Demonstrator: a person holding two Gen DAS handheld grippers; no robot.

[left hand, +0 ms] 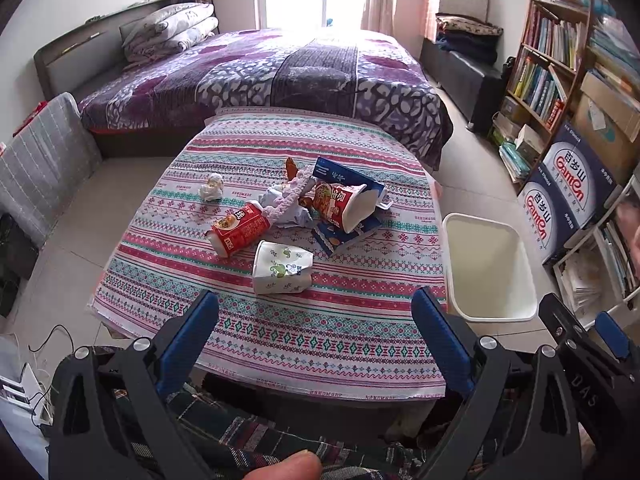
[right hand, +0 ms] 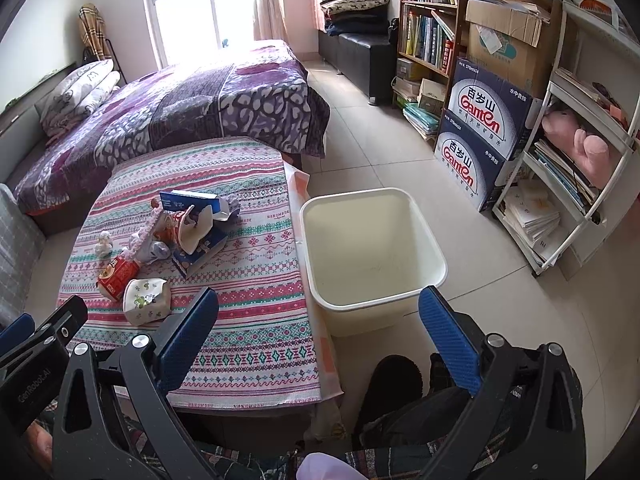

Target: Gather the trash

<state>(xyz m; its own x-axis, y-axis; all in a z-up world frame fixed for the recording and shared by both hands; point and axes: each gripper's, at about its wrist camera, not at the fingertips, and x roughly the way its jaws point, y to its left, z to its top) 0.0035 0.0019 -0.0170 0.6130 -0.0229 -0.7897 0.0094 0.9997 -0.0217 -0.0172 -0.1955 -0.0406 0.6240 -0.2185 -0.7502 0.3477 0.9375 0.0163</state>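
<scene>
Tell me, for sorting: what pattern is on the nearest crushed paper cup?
White crushed paper cup with green leaf motifs; left wrist view.

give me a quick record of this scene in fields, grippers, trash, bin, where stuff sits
left gripper: open, holds nothing, above the near table edge
right gripper: open, holds nothing, aimed between table and bin
table: covered by a striped patterned cloth
trash pile: red carton, white floral cup, noodle cup lying on a blue box, crumpled tissue apart on the left
bin: cream, on the floor at the table's right side, looks empty
task state: no trash in the bin yet
</scene>
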